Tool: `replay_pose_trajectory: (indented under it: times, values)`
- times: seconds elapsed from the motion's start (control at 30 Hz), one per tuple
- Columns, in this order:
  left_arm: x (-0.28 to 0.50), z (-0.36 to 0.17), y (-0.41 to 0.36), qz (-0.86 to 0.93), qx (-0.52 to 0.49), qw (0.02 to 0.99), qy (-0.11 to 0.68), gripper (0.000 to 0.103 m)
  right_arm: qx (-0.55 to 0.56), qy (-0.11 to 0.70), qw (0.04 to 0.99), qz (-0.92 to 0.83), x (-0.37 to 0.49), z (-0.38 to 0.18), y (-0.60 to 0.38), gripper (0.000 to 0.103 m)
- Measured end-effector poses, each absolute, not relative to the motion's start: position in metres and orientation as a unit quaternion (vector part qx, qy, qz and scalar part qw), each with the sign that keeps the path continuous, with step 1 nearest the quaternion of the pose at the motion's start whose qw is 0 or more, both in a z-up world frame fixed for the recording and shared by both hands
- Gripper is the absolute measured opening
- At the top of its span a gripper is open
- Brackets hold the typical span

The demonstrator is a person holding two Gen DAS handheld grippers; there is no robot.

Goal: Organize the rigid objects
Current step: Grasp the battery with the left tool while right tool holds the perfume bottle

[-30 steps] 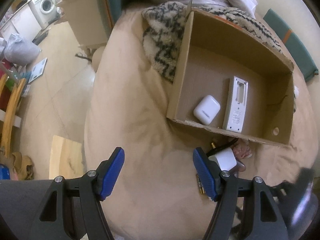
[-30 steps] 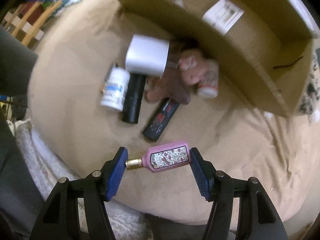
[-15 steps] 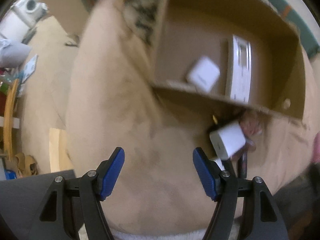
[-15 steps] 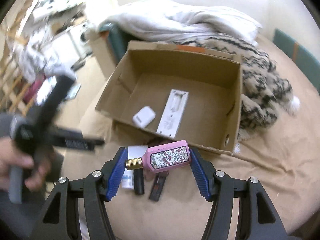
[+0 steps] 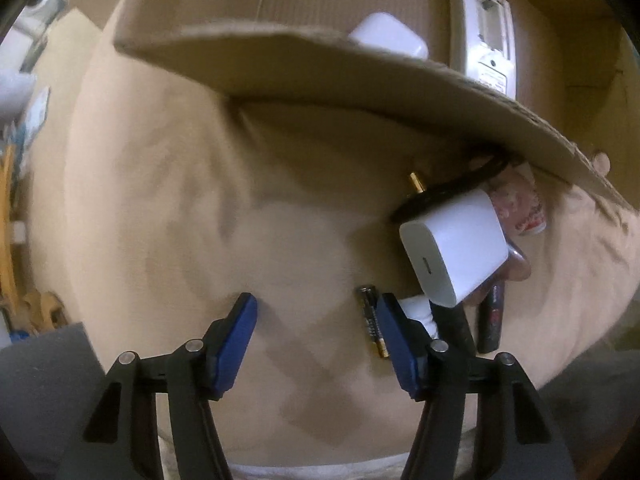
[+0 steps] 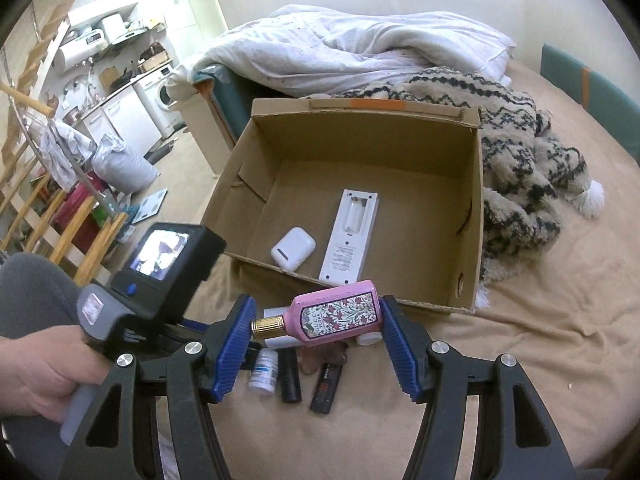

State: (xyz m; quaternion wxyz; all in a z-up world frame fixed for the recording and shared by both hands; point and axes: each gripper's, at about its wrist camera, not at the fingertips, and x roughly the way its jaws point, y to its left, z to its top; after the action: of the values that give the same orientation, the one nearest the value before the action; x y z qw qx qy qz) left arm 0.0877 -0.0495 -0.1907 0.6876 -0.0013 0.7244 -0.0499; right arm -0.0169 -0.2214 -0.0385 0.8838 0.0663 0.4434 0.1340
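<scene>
My right gripper (image 6: 316, 322) is shut on a pink perfume bottle (image 6: 336, 314) with a gold cap, held above the bed before the open cardboard box (image 6: 468, 216). In the box lie a white earbud case (image 6: 293, 248) and a white remote (image 6: 352, 236). My left gripper (image 5: 316, 334) is open and empty, low over the tan bedsheet (image 5: 160, 220). Just right of it lie a battery (image 5: 372, 320), a white charger block (image 5: 454, 248), a small white bottle (image 6: 264, 372), a black tube (image 6: 290, 380) and a black lighter (image 6: 326, 386).
A patterned fuzzy blanket (image 6: 516, 152) lies right of the box and a white duvet (image 6: 360, 48) behind it. The box's near wall (image 5: 360, 76) overhangs the pile in the left wrist view. The bed edge and floor with clutter (image 6: 120, 168) are to the left.
My left gripper has dropped low and close to the pile by the box's near wall. My right gripper has lifted the perfume bottle off the bed and now faces the box.
</scene>
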Motion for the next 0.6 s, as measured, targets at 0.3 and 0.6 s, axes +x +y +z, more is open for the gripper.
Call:
replay_pose_trajectory:
  times: [0.3, 0.6]
  values:
    - [0.0851, -0.1986, -0.0557, -0.073, 0.008, 0.678, 0.732, 0.041, 0.062, 0.45, 0.882, 0.124, -0.014, -0.042, -0.2188, 0.066]
    - [0.0835, -0.1963, -0.0473, -0.078, 0.003, 0.685, 0.725, 0.009, 0.052, 0.451, 0.883, 0.12, -0.014, -0.0436, -0.2168, 0.066]
